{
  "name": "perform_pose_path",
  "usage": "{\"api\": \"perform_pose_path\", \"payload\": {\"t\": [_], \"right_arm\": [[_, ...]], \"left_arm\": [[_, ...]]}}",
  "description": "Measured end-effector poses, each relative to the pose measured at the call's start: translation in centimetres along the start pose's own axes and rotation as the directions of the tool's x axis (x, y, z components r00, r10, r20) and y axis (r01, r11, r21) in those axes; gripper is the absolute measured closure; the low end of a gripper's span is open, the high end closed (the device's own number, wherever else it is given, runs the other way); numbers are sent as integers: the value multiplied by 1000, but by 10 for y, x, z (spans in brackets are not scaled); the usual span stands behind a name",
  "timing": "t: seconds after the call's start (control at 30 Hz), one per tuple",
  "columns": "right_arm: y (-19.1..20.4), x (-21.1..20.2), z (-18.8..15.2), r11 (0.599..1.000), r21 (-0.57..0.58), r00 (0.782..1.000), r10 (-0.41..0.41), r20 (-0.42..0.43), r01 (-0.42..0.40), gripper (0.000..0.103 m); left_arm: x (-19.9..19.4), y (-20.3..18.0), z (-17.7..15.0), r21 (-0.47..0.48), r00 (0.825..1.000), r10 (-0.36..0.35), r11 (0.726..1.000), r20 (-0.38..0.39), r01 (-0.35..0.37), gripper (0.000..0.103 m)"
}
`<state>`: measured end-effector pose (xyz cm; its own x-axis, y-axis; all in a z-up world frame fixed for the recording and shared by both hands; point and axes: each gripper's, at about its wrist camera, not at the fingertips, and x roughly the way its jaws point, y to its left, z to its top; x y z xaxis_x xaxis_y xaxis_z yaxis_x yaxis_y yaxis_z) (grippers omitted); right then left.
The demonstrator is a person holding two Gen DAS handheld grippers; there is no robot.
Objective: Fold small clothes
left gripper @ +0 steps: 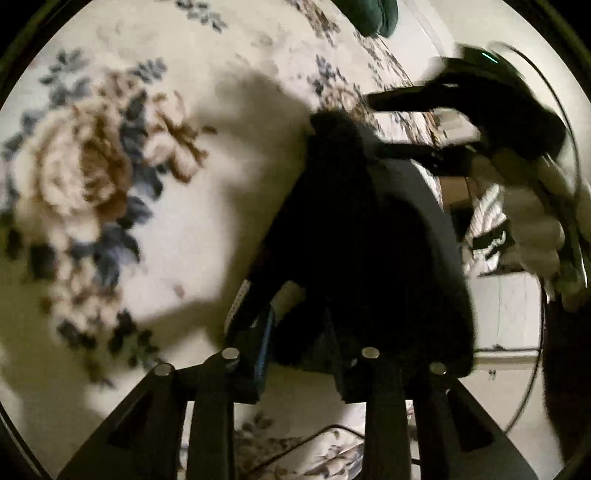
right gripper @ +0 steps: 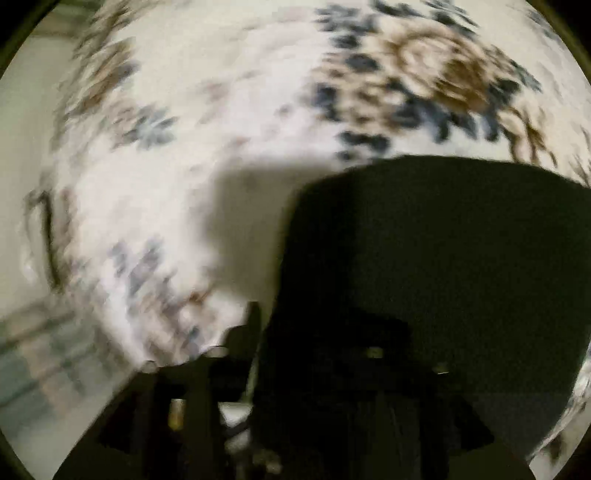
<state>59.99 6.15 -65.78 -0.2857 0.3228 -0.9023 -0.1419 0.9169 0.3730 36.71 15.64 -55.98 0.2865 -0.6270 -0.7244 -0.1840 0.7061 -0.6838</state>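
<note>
A small black garment (left gripper: 354, 236) hangs stretched between my two grippers above a floral carpet (left gripper: 110, 166). My left gripper (left gripper: 299, 332) is shut on one end of it, with the cloth draped over the fingers. In the left wrist view the right gripper (left gripper: 417, 129), held by a white-gloved hand (left gripper: 532, 221), pinches the far end of the garment. In the right wrist view the black garment (right gripper: 436, 266) covers the right gripper (right gripper: 306, 343) and fills the lower right. The view is blurred by motion.
The cream carpet with blue and brown flowers (right gripper: 221, 110) lies under everything. A dark green object (left gripper: 373, 16) sits at the far edge of the carpet. A pale floor (left gripper: 506, 314) shows to the right, and a thin cable (left gripper: 546, 258) loops past the right hand.
</note>
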Motion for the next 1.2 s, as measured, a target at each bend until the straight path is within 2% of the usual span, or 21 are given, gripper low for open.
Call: {"api": "perform_pose_path", "payload": {"t": [0.07,0.1,0.17,0.2,0.27,0.3,0.37,0.43,0.5,0.53,0.6,0.67,0.73,0.8,0.87,0.9,0.93,0.97,1.03,1.1,1.2], "right_arm": [[-5,-42,-22,997,-44,994,65,83,-61,20],[-13,-67,-36,995,-57,986,91,141,-84,20],[-43,-111,-67,993,-28,959,119,257,-116,20],[-66,-128,-85,993,17,944,105,313,-116,20],[-117,-146,-124,986,115,921,66,384,-119,20],[-150,-146,-149,973,191,917,44,396,-129,20],[-191,-131,-178,942,272,918,78,388,-195,20],[-230,-96,-210,883,354,916,177,359,-309,20],[-244,-67,-226,854,370,907,239,346,-366,20],[-246,-52,-232,841,365,898,278,342,-400,20],[-241,-25,-238,830,330,878,341,336,-449,20],[-237,-8,-238,843,310,879,333,341,-440,18],[-235,7,-233,858,304,889,313,333,-415,13],[-239,20,-226,838,318,885,349,309,-442,6],[-242,16,-222,840,310,887,365,282,-445,6],[-244,4,-222,855,285,890,357,286,-434,5],[-246,-6,-223,860,270,886,352,303,-434,4],[-251,-17,-225,860,255,877,354,325,-442,4],[-264,-37,-228,848,234,852,377,362,-475,2],[-277,-49,-226,851,234,847,361,390,-471,0],[-293,-49,-214,859,253,861,332,387,-445,0]], "left_arm": [[-21,-16,-4,-7,999,28,1000,46,-28,74],[-32,-28,-6,-8,997,42,999,70,-42,69],[-47,-47,-4,-3,993,27,1000,113,-27,66],[-53,-67,-3,15,991,14,1000,136,-16,62],[-52,-94,0,55,990,-32,998,139,25,61],[-45,-109,2,79,991,-51,996,123,41,60],[-23,-129,13,121,994,-46,992,101,33,60],[11,-135,18,146,997,8,989,79,-19,60],[41,-124,25,132,995,84,987,54,-90,60],[57,-111,28,117,990,136,983,30,-139,61],[77,-91,30,77,989,146,986,-8,-145,61],[81,-74,26,57,992,125,991,-3,-124,61],[76,-71,24,63,993,120,991,11,-121,61],[69,-72,21,32,994,113,993,9,-113,62],[59,-76,20,-18,996,89,996,12,-89,62],[45,-83,14,-44,997,73,996,35,-71,60],[37,-91,8,-63,996,61,996,59,-57,48],[20,-96,-6,-98,995,21,995,102,-11,41],[10,-100,-28,-160,984,-38,985,171,66,24],[3,-94,-60,-249,972,-82,959,222,138,23],[21,-73,-95,-374,959,-107,905,263,203,23]]}}
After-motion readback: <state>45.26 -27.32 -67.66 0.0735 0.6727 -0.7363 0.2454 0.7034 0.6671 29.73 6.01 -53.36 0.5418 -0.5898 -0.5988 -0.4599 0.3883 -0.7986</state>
